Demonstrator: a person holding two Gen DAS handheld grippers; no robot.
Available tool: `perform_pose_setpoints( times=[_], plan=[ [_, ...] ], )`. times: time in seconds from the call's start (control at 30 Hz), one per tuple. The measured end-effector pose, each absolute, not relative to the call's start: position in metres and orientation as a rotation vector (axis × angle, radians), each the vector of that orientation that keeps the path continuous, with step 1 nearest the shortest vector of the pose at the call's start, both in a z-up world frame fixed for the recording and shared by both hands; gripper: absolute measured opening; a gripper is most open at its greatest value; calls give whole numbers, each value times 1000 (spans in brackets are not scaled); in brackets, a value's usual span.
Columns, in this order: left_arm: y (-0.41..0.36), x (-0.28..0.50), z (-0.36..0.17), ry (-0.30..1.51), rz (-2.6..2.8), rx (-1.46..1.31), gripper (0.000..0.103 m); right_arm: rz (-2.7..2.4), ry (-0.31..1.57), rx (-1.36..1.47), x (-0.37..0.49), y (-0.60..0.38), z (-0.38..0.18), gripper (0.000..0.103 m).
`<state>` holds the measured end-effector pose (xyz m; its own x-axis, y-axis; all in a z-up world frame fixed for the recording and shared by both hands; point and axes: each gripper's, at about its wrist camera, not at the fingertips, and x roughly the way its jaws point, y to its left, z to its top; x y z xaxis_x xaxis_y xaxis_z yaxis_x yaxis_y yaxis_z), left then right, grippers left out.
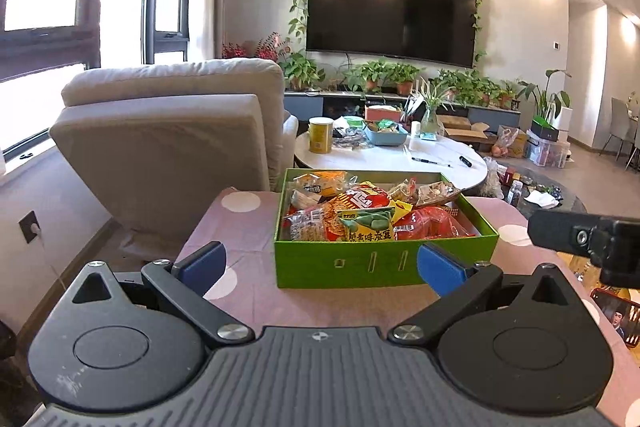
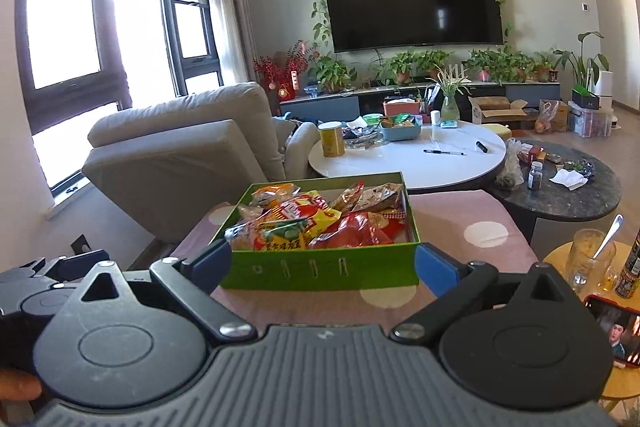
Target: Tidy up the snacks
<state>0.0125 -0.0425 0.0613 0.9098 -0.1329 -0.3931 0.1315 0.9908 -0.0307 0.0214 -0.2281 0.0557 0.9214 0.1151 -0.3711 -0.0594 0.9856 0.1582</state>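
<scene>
The green box (image 1: 384, 263) stands on a surface covered with a pink cloth with white dots (image 1: 240, 247), and it is full of snack packets (image 1: 360, 215): red, yellow and orange bags, heaped up to about the level of its rim. Its long axis runs left to right across both views, so the near long wall faces the grippers.

The left gripper (image 1: 320, 263) has its jaws wide apart and empty. Nothing is between them; the box lies ahead and somewhat to the right, with the right blue pad in front of the near right part of the wall. I cannot tell if it touches.

The right gripper (image 2: 324, 263) also has its jaws apart and holds nothing. In its view the box sits almost centred between the two blue pads, whose tips overlap the two near corners, so the box looks about as wide as the gap. Contact is not clear.

In my judgement the right gripper is better lined up with the box, and the box seems already filled, so the sorting looks nearly finished.

Further away are a beige armchair (image 1: 172, 131), a white round table (image 2: 408, 155) with a yellow can (image 2: 332, 139), and a television (image 1: 392, 11) on the far wall.
</scene>
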Motion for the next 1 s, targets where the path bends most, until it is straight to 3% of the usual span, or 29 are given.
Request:
perform_pose_setpoints(
  times=[1.0],
  plan=[
    [-37, -31, 62, 359, -135, 6, 103, 75, 366, 148, -8, -225, 46, 80]
  ],
)
